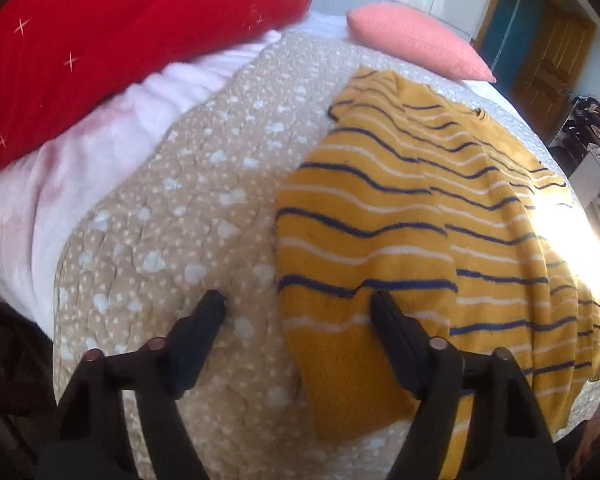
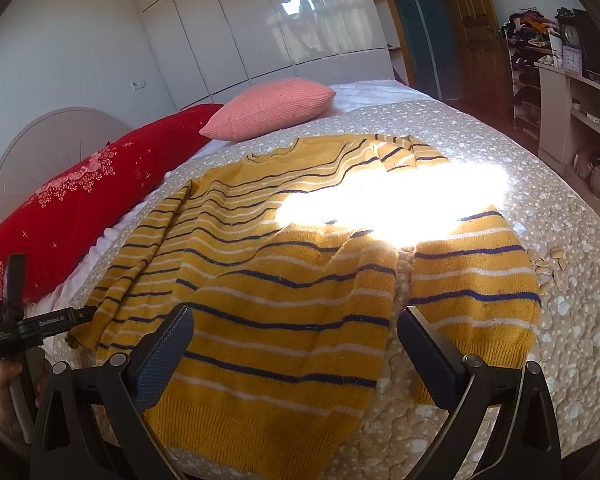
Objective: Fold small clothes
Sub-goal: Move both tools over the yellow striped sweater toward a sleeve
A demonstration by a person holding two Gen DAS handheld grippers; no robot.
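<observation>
A yellow knit sweater [image 1: 412, 216] with navy and white stripes lies spread on the beige spotted bedspread [image 1: 188, 216]. My left gripper [image 1: 298, 304] is open just above the bed, its right finger [image 1: 392, 324] over the sweater's near sleeve cuff, its left finger over bare quilt. In the right wrist view the sweater [image 2: 284, 280] lies flat with its right sleeve [image 2: 476, 280] bent down beside the body. My right gripper [image 2: 296, 320] is open and empty above the sweater's hem. The left gripper's body [image 2: 40, 324] shows at the far left, held by a hand.
A red embroidered pillow [image 1: 112, 52] and a pink cushion [image 1: 416, 42] lie at the head of the bed, with a pale pink blanket [image 1: 60, 184] beside them. A sunlit patch [image 2: 392, 200] washes out the sweater's middle. Seed shells [image 2: 548, 268] lie on the quilt. Shelves [image 2: 572, 92] stand right.
</observation>
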